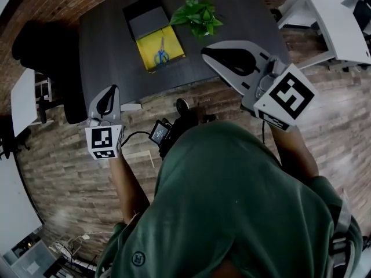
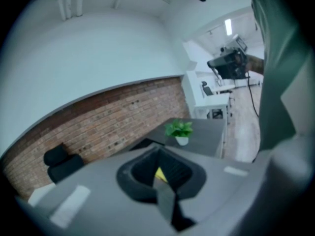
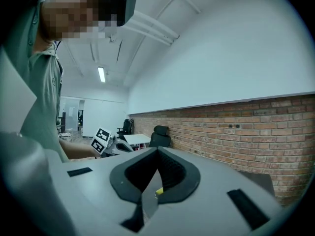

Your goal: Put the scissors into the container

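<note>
Blue-handled scissors (image 1: 161, 55) lie inside a yellow open container (image 1: 151, 59) on the dark table (image 1: 104, 45), beside a dark grey box (image 1: 146, 19). Both grippers hang in the air in front of the table's near edge, well short of the container. My left gripper (image 1: 109, 91) is shut with nothing in it; in the left gripper view its jaws (image 2: 160, 151) meet, with a yellow sliver of the container (image 2: 160, 173) behind them. My right gripper (image 1: 210, 52) sits higher and to the right, its jaws (image 3: 157, 151) closed together and empty. The left gripper's marker cube (image 3: 102, 139) shows in the right gripper view.
A potted green plant (image 1: 197, 16) stands on the table to the right of the container. A black chair (image 1: 40, 45) sits at the table's left, a white table (image 1: 23, 100) lies further left, and white desks (image 1: 336, 22) stand at the right. A brick wall (image 3: 256, 127) lies beyond.
</note>
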`<state>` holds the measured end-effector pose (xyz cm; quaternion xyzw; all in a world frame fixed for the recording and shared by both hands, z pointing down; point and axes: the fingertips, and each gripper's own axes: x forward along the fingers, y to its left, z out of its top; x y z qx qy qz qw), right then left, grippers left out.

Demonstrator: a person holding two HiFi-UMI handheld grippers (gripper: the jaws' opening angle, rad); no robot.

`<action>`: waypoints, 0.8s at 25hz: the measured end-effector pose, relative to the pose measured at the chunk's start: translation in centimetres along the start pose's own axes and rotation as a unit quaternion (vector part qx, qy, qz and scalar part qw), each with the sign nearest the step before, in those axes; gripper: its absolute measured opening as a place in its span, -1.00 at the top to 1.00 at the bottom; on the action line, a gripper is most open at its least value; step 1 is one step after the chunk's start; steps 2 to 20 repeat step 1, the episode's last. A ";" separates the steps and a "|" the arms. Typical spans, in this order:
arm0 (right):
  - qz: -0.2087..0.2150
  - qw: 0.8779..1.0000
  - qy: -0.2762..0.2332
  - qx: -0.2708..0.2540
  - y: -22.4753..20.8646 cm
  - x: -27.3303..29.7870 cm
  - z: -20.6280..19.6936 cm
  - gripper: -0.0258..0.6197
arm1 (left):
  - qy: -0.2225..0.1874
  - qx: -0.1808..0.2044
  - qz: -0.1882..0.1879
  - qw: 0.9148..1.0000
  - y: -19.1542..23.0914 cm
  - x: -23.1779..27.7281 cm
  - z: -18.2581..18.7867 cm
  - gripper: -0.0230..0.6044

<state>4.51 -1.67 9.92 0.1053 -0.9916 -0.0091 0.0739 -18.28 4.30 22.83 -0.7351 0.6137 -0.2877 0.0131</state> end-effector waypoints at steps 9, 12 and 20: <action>0.000 1.000 0.002 0.001 0.2 -0.2 -0.2 0.91 | 0.003 -0.003 -0.002 1.000 -0.4 -0.1 -0.3 0.92; 0.000 1.000 0.002 0.001 0.2 -0.2 -0.2 0.91 | 0.003 -0.003 -0.002 1.000 -0.4 -0.1 -0.3 0.92; 0.000 1.000 0.002 0.001 0.2 -0.2 -0.2 0.91 | 0.003 -0.003 -0.002 1.000 -0.4 -0.1 -0.3 0.92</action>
